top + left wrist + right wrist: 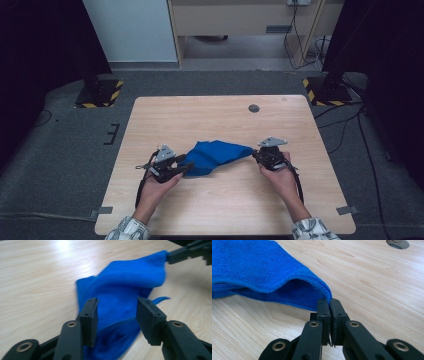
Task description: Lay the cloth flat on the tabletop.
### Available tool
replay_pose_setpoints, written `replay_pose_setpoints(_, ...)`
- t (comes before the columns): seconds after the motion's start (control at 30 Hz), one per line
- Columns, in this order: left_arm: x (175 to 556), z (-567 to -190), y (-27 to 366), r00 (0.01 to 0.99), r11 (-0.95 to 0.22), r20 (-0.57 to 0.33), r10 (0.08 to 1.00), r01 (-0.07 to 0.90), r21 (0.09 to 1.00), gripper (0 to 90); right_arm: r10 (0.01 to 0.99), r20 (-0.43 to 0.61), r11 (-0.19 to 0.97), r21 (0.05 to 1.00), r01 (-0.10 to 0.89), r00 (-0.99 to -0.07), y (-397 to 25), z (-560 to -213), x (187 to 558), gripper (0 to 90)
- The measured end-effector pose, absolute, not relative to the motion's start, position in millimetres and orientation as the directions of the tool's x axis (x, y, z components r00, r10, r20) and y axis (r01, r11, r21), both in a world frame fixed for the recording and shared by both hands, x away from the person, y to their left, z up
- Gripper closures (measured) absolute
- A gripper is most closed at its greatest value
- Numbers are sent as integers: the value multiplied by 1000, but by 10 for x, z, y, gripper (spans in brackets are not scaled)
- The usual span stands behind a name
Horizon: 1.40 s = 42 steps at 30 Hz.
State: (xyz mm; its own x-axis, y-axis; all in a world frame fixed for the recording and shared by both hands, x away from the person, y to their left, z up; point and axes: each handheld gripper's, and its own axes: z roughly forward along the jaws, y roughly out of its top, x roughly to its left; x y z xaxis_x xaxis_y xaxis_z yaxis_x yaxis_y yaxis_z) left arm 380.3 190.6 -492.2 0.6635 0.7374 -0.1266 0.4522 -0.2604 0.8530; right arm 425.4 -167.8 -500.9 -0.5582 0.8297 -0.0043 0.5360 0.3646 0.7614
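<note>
Over on the left, the left gripper (176,167) sits low on the wooden worktop (220,210) with its jaws spread wide; in the left gripper view the blue cloth (120,290) lies between and beneath them, the near bunched end under the gap, and neither jaw is pressing on the fabric. The cloth (215,156) lies near the middle of the worktop, its long axis running left to right between the two hands, wide and crumpled at the left end, narrowing to a point at the right. That pointed corner aims straight at the right gripper (256,156). There the jaws are pressed together, pinching the cloth's hemmed corner (325,296) right at their tips, and the fabric lifts off the worktop just behind the pinch. A round cable hole (254,108) sits farther back.
</note>
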Motion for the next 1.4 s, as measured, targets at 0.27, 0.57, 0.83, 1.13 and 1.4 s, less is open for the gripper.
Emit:
replay_pose_setpoints(0.27, 3763, -4946, 1540, 749, -325, -72, 658, 369, 871, 365, 826, 6, 363, 760, 540, -564, -1650, -5017, 4244, 878)
replay_pose_setpoints(0.57, 3855, -5143, 1315, 789, -453, 31, 614, 320, 832, 271, 822, 9, 364, 761, 538, -570, -1639, -5023, 4241, 876)
replay_pose_setpoints(0.83, 3938, -5195, 1322, 768, -460, 44, 639, 335, 822, 530, 825, 16, 355, 763, 540, -565, -1646, -5020, 4241, 876)
replay_pose_setpoints(1.13, 3916, -5050, 1451, 754, -361, -50, 655, 370, 856, 874, 829, 19, 346, 768, 539, -559, -1677, -4995, 4242, 875)
replay_pose_setpoints(1.4, 3919, -4916, 1711, 676, -212, -112, 729, 378, 901, 880, 832, 20, 342, 769, 540, -555, -1708, -4992, 4255, 875)
